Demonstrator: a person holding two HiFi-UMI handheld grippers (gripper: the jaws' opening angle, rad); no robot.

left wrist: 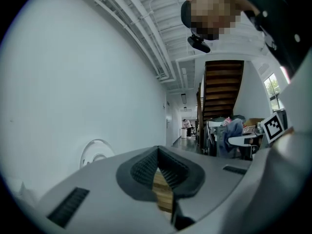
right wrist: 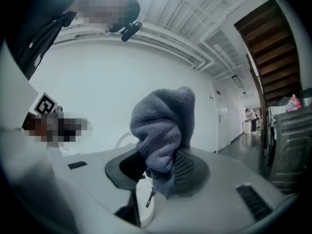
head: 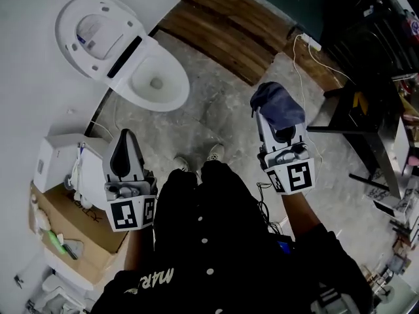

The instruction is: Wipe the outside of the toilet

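A white toilet [head: 154, 77] stands against the wall at the upper left of the head view, its lid [head: 91, 28] raised. My right gripper [head: 278, 113] is held up above the floor, right of the toilet and apart from it, shut on a blue-grey cloth [head: 276, 103]. In the right gripper view the cloth [right wrist: 163, 130] bunches up out of the closed jaws. My left gripper [head: 124, 150] is held up below the toilet, jaws shut with nothing in them. Its view shows the closed pads [left wrist: 158, 167] pointing along a white wall.
Wooden steps [head: 226, 25] lie beyond the toilet. A cardboard box [head: 78, 218] and white items sit at the left by the wall. A dark stool [head: 347, 113] and shelving [head: 393, 38] stand at the right. A white cable [head: 308, 64] crosses the concrete floor.
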